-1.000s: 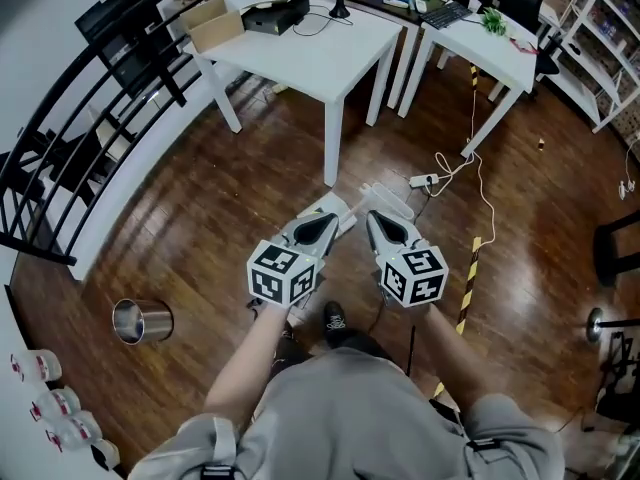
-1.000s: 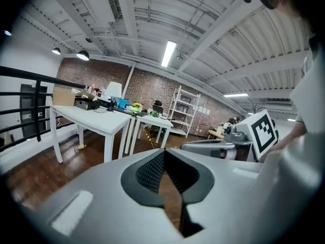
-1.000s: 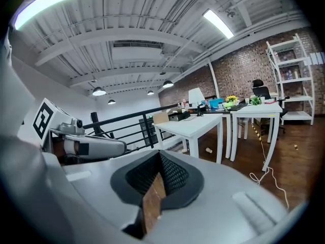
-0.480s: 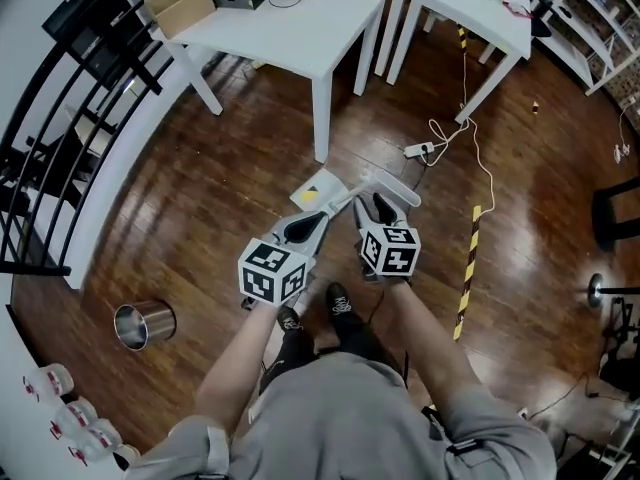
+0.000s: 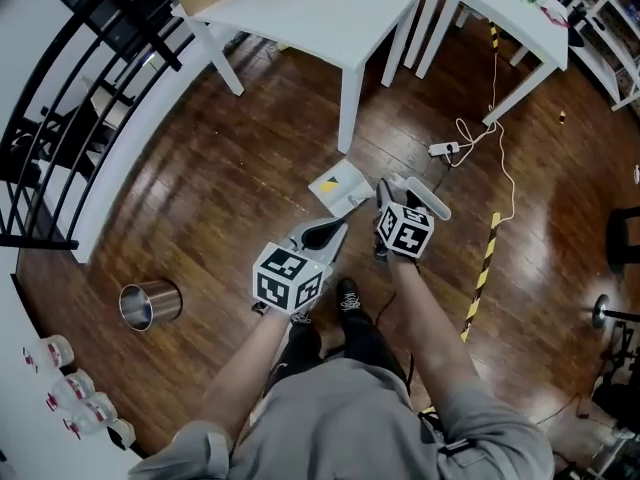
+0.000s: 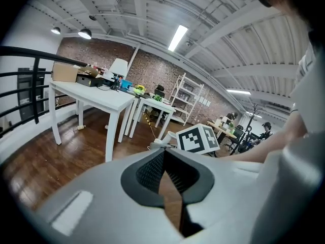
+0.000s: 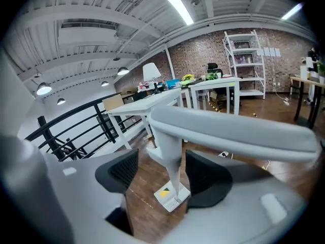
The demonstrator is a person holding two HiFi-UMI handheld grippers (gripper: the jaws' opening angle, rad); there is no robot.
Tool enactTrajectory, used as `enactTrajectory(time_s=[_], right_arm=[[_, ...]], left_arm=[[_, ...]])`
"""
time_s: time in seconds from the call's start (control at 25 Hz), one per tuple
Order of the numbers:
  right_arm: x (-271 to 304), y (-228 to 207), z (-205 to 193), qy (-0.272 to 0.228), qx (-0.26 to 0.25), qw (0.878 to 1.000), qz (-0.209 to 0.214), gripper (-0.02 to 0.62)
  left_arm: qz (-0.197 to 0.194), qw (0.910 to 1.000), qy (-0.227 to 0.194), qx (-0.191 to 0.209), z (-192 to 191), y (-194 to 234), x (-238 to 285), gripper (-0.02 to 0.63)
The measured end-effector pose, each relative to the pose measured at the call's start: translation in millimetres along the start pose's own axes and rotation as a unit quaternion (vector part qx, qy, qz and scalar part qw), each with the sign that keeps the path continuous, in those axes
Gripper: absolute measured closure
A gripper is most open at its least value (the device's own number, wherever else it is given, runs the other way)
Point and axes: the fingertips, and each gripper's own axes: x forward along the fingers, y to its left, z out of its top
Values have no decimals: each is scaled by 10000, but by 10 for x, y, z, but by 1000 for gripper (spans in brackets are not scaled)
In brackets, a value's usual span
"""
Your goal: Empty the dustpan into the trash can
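Observation:
A white long-handled dustpan (image 5: 345,190) stands on the wooden floor with a yellow scrap (image 5: 331,180) in its pan. Its grip bar (image 7: 233,132) crosses the right gripper view, and the stem (image 7: 172,161) runs down to the pan (image 7: 170,200). My right gripper (image 5: 384,194) has just been opening its jaws; the stem stands between the pads with gaps on both sides. Lower and to the left, my left gripper (image 5: 327,234) is shut with nothing in it (image 6: 163,154). The steel trash can (image 5: 150,305) stands open far to the left.
A white table (image 5: 330,13) stands just beyond the dustpan, with a second one (image 5: 510,13) to its right. A power strip with cable (image 5: 445,149) and a yellow-black floor strip (image 5: 483,268) lie to the right. A black railing (image 5: 70,118) curves along the left. My shoes (image 5: 345,296) are right below the grippers.
Both grippers have sunk toward the floor. The right gripper has come onto the dustpan's handle and its jaws, shut before, now stand apart around the stem.

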Motion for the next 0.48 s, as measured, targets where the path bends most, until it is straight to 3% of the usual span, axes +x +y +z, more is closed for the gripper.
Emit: enactTrajectory(time_s=[0.24, 0.28, 0.32, 0.48], right_arm=[[274, -20, 93, -4, -27, 9993, -360, 337], [291, -33, 100, 11, -48, 9991, -417, 364], [298, -38, 105, 20, -65, 9990, -442, 390], [256, -25, 98, -9, -67, 9993, -368, 393]], left_arm=[[139, 9998, -8, -164, -48, 204, -110, 601], [168, 9997, -13, -198, -55, 233, -124, 601], [193, 9995, -21, -230, -60, 257, -138, 601], [267, 9992, -52, -309, -86, 320, -196, 601]])
